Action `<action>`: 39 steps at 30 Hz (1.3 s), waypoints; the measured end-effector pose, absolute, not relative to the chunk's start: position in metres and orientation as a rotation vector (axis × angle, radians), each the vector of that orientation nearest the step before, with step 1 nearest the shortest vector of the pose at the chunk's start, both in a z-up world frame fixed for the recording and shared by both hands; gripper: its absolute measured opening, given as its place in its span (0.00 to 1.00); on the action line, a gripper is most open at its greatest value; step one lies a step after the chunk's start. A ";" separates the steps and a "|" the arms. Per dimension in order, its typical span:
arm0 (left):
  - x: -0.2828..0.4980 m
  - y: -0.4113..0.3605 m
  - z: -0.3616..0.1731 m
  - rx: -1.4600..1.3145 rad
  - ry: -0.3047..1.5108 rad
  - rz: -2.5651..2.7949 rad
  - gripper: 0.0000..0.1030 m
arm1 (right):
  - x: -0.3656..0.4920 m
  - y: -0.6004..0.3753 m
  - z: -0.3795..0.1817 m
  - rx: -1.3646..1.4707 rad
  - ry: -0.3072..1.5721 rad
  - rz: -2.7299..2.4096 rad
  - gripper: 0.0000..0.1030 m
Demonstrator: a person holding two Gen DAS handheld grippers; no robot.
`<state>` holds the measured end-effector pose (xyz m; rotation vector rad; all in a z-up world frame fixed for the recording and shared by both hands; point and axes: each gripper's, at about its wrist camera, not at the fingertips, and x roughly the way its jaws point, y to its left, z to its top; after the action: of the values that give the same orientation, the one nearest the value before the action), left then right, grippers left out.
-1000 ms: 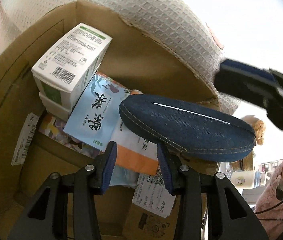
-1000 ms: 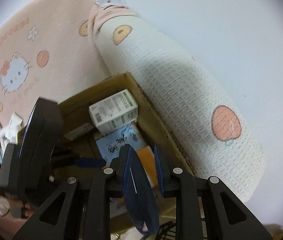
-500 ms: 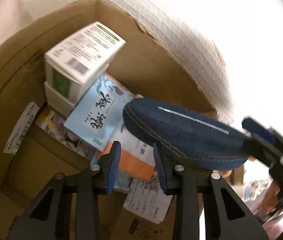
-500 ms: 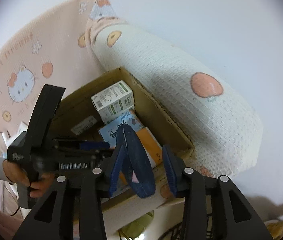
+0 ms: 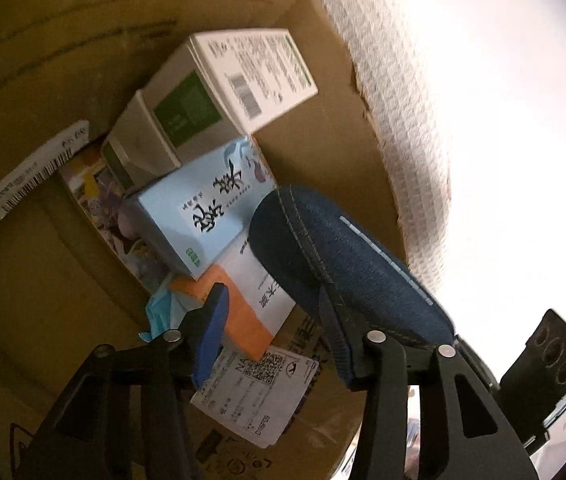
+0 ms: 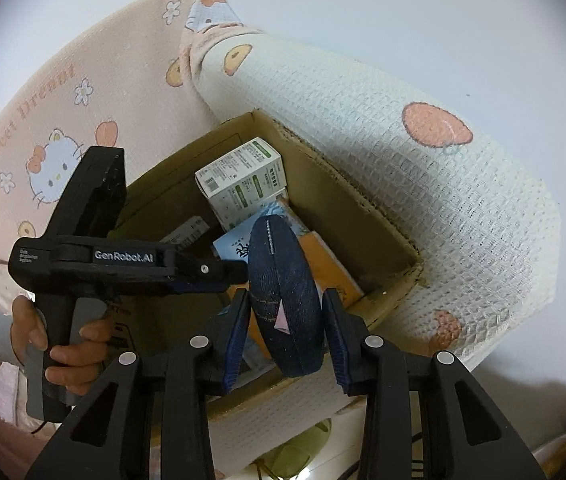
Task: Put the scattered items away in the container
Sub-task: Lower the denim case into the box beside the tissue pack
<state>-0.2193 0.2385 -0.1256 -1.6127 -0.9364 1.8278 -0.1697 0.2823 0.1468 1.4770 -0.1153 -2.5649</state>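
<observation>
Item: oblong dark-blue denim case [image 6: 283,296], over the open brown cardboard box [image 6: 387,216], long axis running away between the closing, untouching right gripper [image 6: 287,336] pads; left gripper [image 5: 271,320] opening, empty, alongside.

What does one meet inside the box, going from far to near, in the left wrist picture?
White and green carton → light blue box with black characters → orange and white box → white printed label on the cardboard box. The denim case overlaps several, so it is left out.
</observation>
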 end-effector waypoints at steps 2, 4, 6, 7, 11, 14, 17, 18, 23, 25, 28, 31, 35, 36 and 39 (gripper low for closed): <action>-0.220 0.237 -0.125 -1.603 -0.959 1.832 0.54 | -0.171 0.282 0.145 1.480 -0.132 -2.560 0.33; -0.220 0.235 -0.125 -1.597 -0.983 1.846 0.55 | -0.173 0.283 0.141 1.484 -0.171 -2.543 0.33; -0.219 0.234 -0.125 -1.593 -0.991 1.865 0.55 | -0.177 0.285 0.136 1.488 -0.235 -2.531 0.33; -0.219 0.234 -0.125 -1.592 -0.990 1.870 0.55 | -0.179 0.287 0.133 1.489 -0.274 -2.520 0.33; -0.221 0.235 -0.123 -1.573 -0.992 1.886 0.55 | -0.191 0.298 0.115 1.511 -0.506 -2.448 0.32; -0.223 0.236 -0.118 -1.543 -0.983 1.901 0.55 | -0.196 0.304 0.106 1.525 -0.659 -2.389 0.32; -0.226 0.242 -0.115 -1.522 -0.958 1.902 0.55 | -0.199 0.303 0.108 1.521 -0.654 -2.403 0.32; -0.227 0.245 -0.115 -1.522 -0.951 1.891 0.55 | -0.200 0.303 0.109 1.526 -0.648 -2.412 0.32; -0.234 0.260 -0.121 -1.530 -0.916 1.865 0.55 | -0.207 0.306 0.122 1.512 -0.577 -2.535 0.33; -0.236 0.263 -0.123 -1.533 -0.909 1.863 0.55 | -0.209 0.308 0.123 1.521 -0.563 -2.568 0.33; -0.239 0.266 -0.126 -1.544 -0.902 1.854 0.55 | -0.210 0.304 0.125 1.521 -0.445 -2.625 0.33; -0.242 0.268 -0.130 -1.548 -0.900 1.854 0.54 | -0.209 0.296 0.127 1.525 -0.314 -2.674 0.32; -0.238 0.259 -0.129 -1.567 -0.904 1.858 0.54 | -0.216 0.282 0.123 1.607 -0.094 -2.705 0.09; -0.240 0.260 -0.131 -1.574 -0.908 1.850 0.54 | -0.218 0.279 0.121 1.646 -0.042 -2.697 0.09; -0.242 0.265 -0.136 -1.590 -0.906 1.830 0.54 | -0.222 0.276 0.117 1.677 -0.009 -2.659 0.09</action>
<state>-0.2419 0.2649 -0.1362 -1.5901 -0.9062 1.8298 -0.2224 0.2757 0.1170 1.6766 -0.0088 -2.6590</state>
